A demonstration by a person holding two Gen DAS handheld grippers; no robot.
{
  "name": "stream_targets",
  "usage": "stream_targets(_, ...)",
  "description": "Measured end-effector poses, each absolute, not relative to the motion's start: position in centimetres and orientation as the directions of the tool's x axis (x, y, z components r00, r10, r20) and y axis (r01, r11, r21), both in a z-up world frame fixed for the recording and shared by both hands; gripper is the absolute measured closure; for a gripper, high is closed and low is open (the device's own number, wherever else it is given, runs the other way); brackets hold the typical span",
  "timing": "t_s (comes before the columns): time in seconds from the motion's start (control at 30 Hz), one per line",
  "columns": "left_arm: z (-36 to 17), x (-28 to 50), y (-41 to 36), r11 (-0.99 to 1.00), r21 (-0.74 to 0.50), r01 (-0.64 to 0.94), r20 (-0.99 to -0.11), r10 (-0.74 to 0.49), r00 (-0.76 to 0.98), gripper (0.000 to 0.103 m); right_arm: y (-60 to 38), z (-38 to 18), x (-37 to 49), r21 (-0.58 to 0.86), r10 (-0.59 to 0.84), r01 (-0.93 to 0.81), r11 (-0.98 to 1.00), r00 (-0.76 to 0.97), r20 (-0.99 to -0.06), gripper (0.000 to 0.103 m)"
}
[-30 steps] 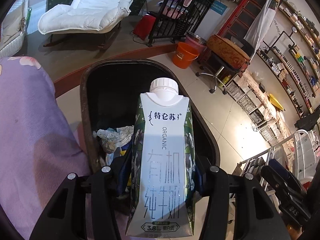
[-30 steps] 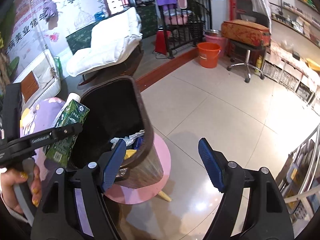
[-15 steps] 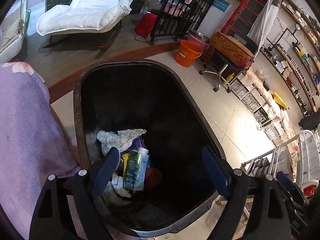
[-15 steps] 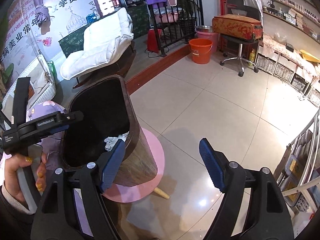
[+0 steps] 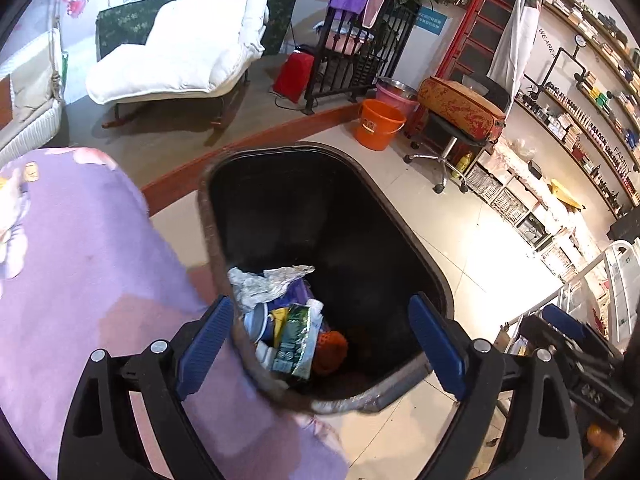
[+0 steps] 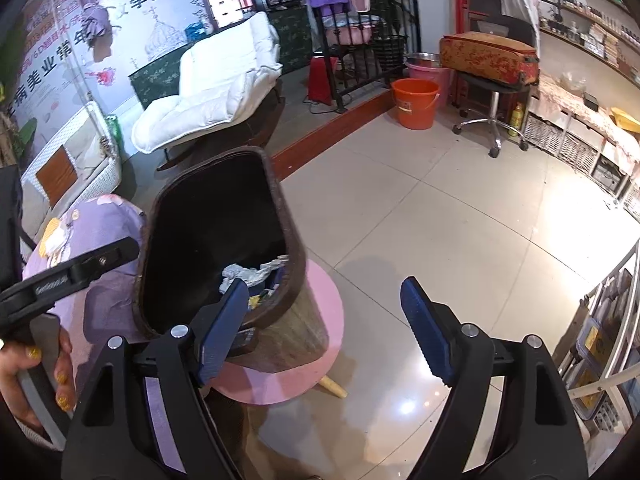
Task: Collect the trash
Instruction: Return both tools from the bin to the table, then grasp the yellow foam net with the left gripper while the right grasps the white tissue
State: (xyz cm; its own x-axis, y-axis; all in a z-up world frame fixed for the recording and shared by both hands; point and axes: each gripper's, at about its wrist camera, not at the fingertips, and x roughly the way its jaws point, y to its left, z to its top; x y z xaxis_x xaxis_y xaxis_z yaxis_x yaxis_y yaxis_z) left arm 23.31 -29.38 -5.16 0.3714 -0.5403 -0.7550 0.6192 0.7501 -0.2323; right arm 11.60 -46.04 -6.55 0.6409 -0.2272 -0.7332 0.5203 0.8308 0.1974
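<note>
Left tool [image 5: 320,336] nearest, poised over the mouth of the dark trash bin [image 5: 420,248], blue pads spread wide, nothing between them; jaws just been opening further. Below, inside the bin: green-and-white milk carton [image 5: 296,340] lying on its side among other rubbish, crumpled white paper [image 5: 268,280] just beyond it, something orange [image 5: 330,350] touching the carton's right side. Near rim of the bin blurred. To the left, purple flowered cloth [image 5: 80,272] pressing against the bin's wall.

Right tool [image 6: 324,328] off to the right of the bin, pads likewise apart and empty, jaws opened a little further just now; left pad in front of the bin's near rim, right pad over bare tiled floor [image 6: 460,220]. Bin standing on a round pink stool [image 6: 320,340]. At the left edge of that view, a hand [image 6: 36,380] with yellow-painted nails gripping the handle of the other tool.

Farther off: orange bucket [image 5: 378,124] on the floor, pink basin behind it, swivel stool carrying a worn red-and-yellow case [image 5: 460,108]. Farthest: white cushioned lounger [image 5: 180,60], purple towel on a black rack, shelves along the right wall.
</note>
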Motion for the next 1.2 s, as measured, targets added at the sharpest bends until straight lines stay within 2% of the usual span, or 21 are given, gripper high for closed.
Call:
stream_targets(0.37,-4.9,22.9,-21.1,0.838,-0.199,0.508,-0.762,-0.458,0.458,0.013,-41.4,-5.7,16.1,0.218,-0.082,0.332,0.918,0.695,-0.714,0.024)
stream_targets(0.8,-4.5,26.3,-8.3,0.929,-0.266,0.256,-0.726,-0.368,0.581,0.014,-30.1,-5.0,25.0,0.291,0.247,-0.046,0.956,0.661,-0.708,0.024)
stream_targets(1.03,-4.2,31.4,-2.3,0.926,-0.35,0.144,-0.686,-0.357,0.634,0.027,-25.6,-5.4,32.1,0.379,0.383,-0.144,0.914,0.614,-0.69,0.025)
stream_targets(1.2,-5.0,37.1,1.2,0.891,-0.448,0.068,-0.677,-0.388,0.626,0.034,-23.3,-6.3,38.3,0.467,0.463,-0.154,0.871,0.576,-0.674,0.033)
